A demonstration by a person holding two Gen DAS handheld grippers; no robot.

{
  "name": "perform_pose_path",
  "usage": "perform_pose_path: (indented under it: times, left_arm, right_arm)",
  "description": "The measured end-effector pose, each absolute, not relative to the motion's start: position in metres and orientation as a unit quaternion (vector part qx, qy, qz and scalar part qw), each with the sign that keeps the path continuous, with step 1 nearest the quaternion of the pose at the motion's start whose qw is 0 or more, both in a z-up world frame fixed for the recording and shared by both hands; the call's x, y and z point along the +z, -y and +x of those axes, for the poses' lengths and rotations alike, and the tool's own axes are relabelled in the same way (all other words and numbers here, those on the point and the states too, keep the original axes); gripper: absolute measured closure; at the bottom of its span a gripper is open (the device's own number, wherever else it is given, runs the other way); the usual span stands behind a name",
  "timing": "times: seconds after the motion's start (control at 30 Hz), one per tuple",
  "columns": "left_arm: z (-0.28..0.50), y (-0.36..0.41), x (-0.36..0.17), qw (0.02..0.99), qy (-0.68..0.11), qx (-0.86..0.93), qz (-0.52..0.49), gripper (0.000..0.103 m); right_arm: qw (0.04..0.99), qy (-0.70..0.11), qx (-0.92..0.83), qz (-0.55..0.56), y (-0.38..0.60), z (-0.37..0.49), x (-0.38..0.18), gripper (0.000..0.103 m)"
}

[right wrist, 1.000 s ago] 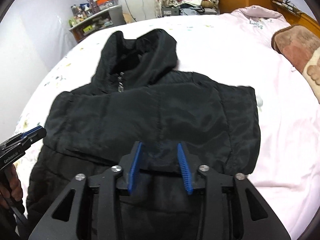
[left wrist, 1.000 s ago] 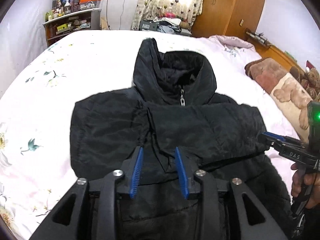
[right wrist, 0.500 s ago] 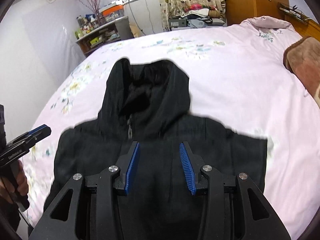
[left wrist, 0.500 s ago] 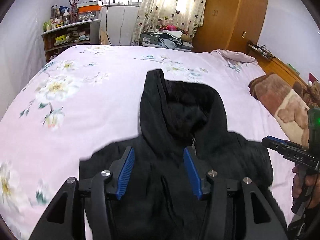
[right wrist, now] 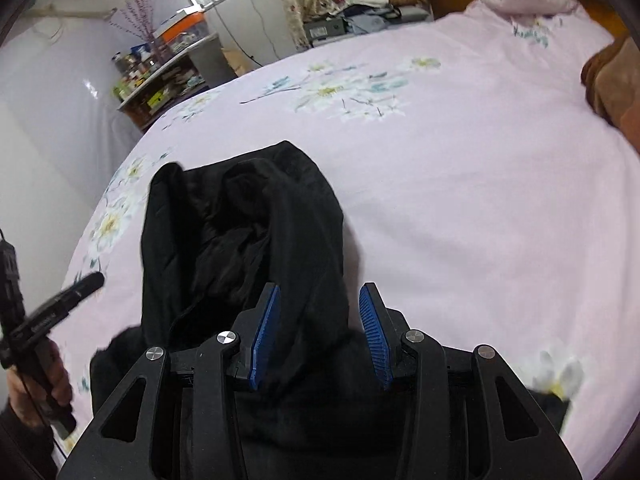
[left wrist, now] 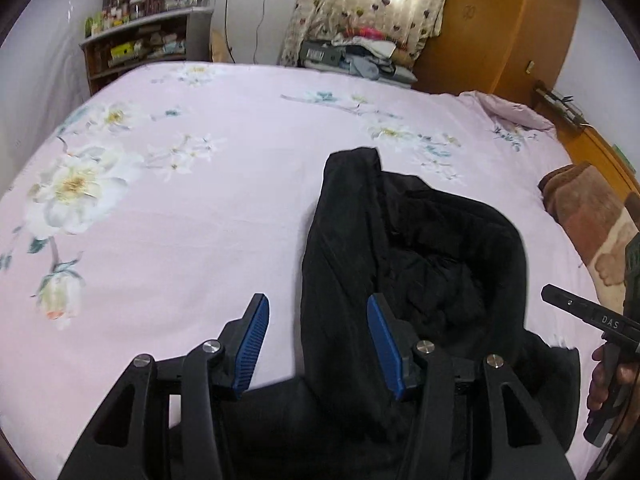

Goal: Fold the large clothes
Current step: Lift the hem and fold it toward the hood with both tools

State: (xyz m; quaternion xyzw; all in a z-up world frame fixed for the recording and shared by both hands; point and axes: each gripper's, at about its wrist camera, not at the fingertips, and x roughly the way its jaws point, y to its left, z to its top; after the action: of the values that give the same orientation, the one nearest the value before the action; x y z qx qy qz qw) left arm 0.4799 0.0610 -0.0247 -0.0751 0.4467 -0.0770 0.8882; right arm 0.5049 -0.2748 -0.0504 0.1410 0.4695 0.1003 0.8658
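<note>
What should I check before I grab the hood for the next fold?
1. Left gripper free of cloth: ok, its jaws stand apart and the pads press on nothing.
2. Right gripper free of cloth: ok, jaws apart, the jacket passes beneath them.
3. Hood within view of both grippers: ok, it lies just ahead of each.
4. Hood lying flat: not ok, it sits bunched and open, with the lining showing.
5. Bed around the hood free of clutter: ok, only a brown blanket off to the side.
6. Sleeves and hem folded squarely: cannot tell, the jacket's lower part is hidden behind the grippers.
</note>
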Motion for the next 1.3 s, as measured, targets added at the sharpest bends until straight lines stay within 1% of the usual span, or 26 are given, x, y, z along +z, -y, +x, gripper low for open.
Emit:
perform_pose_path:
  times: [0.13,0.23,0.27,0.3,0.33,0.37,0.4,0.47,0.67,0.97,1.13,1.3]
  left_arm:
    - [0.508,-0.055,-0.051,0.878,-0.468,-0.072,-0.075,0.050]
    - [0.517,-0.053,-0.061,0.876,-0.467,-0.075,-0.090,0.051]
    - [0.517,-0.051,-0.063,0.877,-0.464,-0.082,-0.093,0.066]
    - [0.518,-0.048,-0.064,0.877,-0.464,-0.087,-0.092,0.087]
    - [0.518,-0.045,-0.066,0.874,-0.469,-0.090,-0.088,0.090]
    - [0.517,-0.043,-0.066,0.876,-0.467,-0.092,-0.084,0.094]
    - [0.517,-0.042,-0.064,0.878,-0.462,-0.092,-0.078,0.099]
    - [0.510,-0.040,-0.056,0.886,-0.447,-0.097,-0.074,0.100]
    - [0.484,-0.049,-0.021,0.901,-0.411,-0.108,-0.084,0.101]
    - [0.399,-0.061,0.029,0.921,-0.347,-0.143,-0.105,0.101]
    - [0.345,-0.066,0.030,0.925,-0.333,-0.152,-0.096,0.101]
    - [0.298,-0.071,0.009,0.921,-0.350,-0.149,-0.090,0.101]
  right_arm:
    - [0.859,-0.473,0.112,0.160,0.274,0.531,-0.064,0.061]
    - [0.852,-0.484,0.112,0.167,0.272,0.547,-0.077,0.061]
    - [0.849,-0.488,0.114,0.169,0.271,0.550,-0.080,0.061]
    - [0.846,-0.490,0.120,0.173,0.270,0.554,-0.083,0.061]
    - [0.845,-0.490,0.121,0.176,0.269,0.557,-0.083,0.062]
    - [0.845,-0.489,0.125,0.177,0.267,0.558,-0.083,0.082]
    - [0.845,-0.491,0.128,0.170,0.264,0.558,-0.083,0.092]
    - [0.852,-0.485,0.129,0.151,0.259,0.555,-0.077,0.095]
    - [0.871,-0.445,0.138,0.155,0.261,0.525,-0.041,0.096]
    - [0.889,-0.391,0.161,0.173,0.273,0.439,0.008,0.096]
    - [0.890,-0.385,0.165,0.177,0.276,0.382,0.009,0.096]
    - [0.878,-0.411,0.158,0.188,0.278,0.331,-0.017,0.097]
